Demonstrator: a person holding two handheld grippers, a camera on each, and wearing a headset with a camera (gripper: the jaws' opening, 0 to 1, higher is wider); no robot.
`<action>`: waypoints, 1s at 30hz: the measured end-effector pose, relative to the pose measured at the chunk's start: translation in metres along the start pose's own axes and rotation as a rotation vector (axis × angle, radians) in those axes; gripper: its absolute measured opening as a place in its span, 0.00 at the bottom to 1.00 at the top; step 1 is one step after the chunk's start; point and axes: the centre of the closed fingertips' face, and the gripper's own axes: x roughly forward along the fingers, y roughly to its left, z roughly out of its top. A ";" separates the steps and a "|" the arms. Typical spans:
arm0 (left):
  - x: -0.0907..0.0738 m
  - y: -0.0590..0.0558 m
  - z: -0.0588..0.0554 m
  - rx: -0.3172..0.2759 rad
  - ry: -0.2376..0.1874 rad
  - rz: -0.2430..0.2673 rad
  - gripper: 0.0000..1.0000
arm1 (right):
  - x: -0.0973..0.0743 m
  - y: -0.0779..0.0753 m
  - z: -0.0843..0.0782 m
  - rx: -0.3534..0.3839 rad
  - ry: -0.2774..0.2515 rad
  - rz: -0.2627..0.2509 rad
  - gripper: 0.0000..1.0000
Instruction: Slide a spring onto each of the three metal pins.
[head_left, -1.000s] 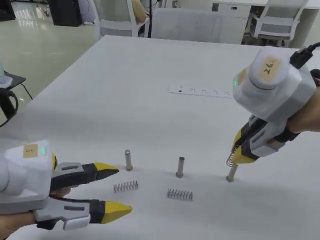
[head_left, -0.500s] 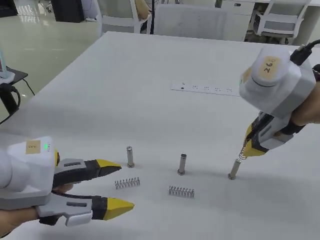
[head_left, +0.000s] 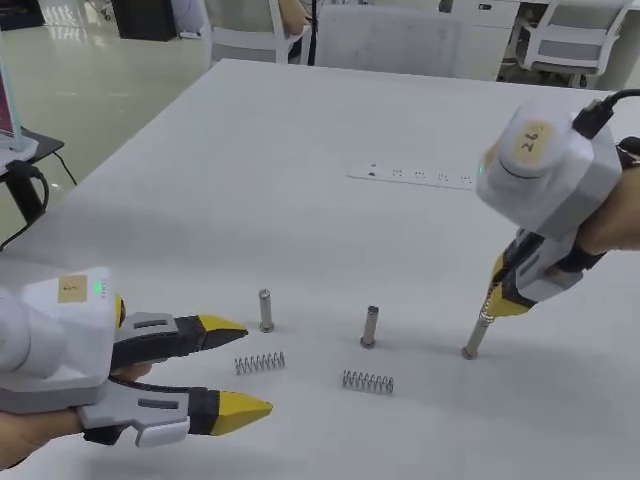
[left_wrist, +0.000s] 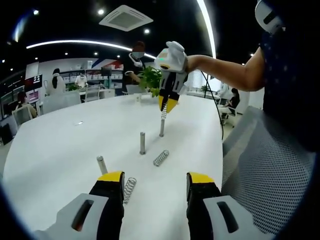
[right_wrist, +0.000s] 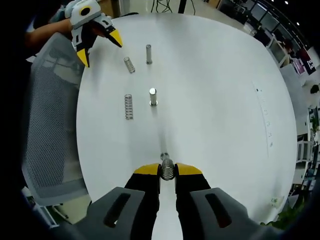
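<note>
The right claw (head_left: 497, 300) is pinching a small coiled steel spring (right_wrist: 168, 169) between narrowly set yellow tips. The spring is sitting at the top of the grey metal pin (head_left: 477, 336) directly under those tips. The left claw (head_left: 246, 368) is hovering over the white tabletop (head_left: 300, 180), jaws gaping wide, gripping nothing. Just ahead of its tips a second loose spring (head_left: 260, 362) is lying flat, with a short upright pin (head_left: 266, 310) just beyond it. Further ahead, toward the right claw, a third spring (head_left: 367, 381) is lying near the middle pin (head_left: 371, 327).
</note>
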 end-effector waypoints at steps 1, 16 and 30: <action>0.000 0.000 0.000 0.000 0.000 0.000 0.44 | 0.001 0.000 0.000 0.001 0.001 0.001 0.08; 0.000 0.001 -0.001 0.001 0.005 0.002 0.43 | 0.017 0.000 -0.002 0.016 0.007 0.032 0.08; 0.000 0.002 -0.001 0.001 0.009 0.005 0.43 | 0.041 0.002 -0.009 0.045 0.024 0.050 0.08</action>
